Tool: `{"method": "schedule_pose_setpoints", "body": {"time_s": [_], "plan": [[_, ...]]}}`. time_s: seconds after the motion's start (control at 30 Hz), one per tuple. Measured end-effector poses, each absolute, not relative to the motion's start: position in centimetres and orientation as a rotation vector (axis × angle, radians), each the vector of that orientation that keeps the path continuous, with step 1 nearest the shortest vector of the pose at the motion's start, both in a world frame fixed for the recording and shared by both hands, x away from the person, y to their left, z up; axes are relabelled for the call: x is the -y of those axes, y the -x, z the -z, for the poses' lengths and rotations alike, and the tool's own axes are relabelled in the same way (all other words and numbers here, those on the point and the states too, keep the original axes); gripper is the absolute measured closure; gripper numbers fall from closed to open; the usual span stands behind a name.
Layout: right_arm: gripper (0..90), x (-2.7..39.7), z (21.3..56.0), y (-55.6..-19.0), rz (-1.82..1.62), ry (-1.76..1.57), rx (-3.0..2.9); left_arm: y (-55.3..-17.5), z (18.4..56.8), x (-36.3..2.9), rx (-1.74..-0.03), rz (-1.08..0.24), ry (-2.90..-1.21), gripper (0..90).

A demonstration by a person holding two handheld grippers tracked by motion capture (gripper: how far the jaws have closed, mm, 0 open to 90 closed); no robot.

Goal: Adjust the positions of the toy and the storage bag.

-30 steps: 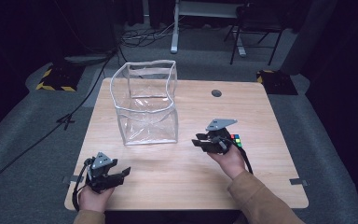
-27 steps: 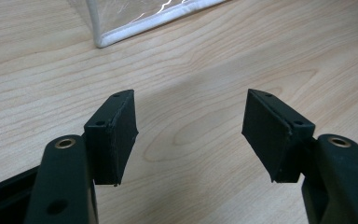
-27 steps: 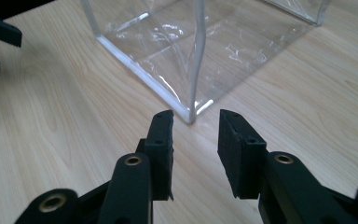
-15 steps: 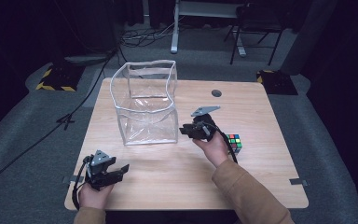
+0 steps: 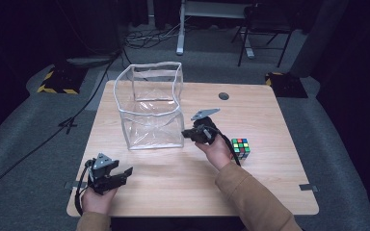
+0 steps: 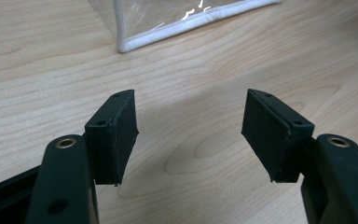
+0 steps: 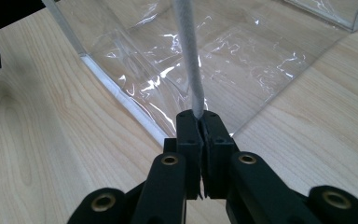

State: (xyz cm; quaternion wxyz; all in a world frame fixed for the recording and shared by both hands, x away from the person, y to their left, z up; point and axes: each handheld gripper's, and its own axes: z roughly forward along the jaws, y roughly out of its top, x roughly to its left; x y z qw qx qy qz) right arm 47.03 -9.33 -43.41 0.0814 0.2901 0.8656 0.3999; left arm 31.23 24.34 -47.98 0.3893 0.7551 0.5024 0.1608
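One right gripper [image 5: 189, 133] on bag edge [image 7: 189, 70]

The clear bag [image 6: 186, 18] is cut off by the top edge of the left gripper view, leaving one white-piped bottom corner. In the high view, the right gripper [image 5: 189, 133] hides where its jaws meet the bag's edge, and the cube [image 5: 240, 147] is too small to read its colours well.

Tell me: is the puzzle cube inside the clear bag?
No, in the high view the puzzle cube sits on the bare table, to the right of the clear bag and apart from it.
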Motion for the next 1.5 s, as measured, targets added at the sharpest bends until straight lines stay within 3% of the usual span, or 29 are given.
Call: {"method": "schedule_pose_setpoints", "body": {"time_s": [0.5,1.5], "plan": [[87.3,13.1,43.2,-42.3,-1.180,-0.800,-2.629,-31.6,47.7,-23.8,-1.279,-0.485,-1.951,33.5],[87.2,23.0,43.5,-31.6,-1.239,-0.832,-2.617,-34.0,47.9,-20.6,-1.178,-0.435,-2.025,33.5]]}}
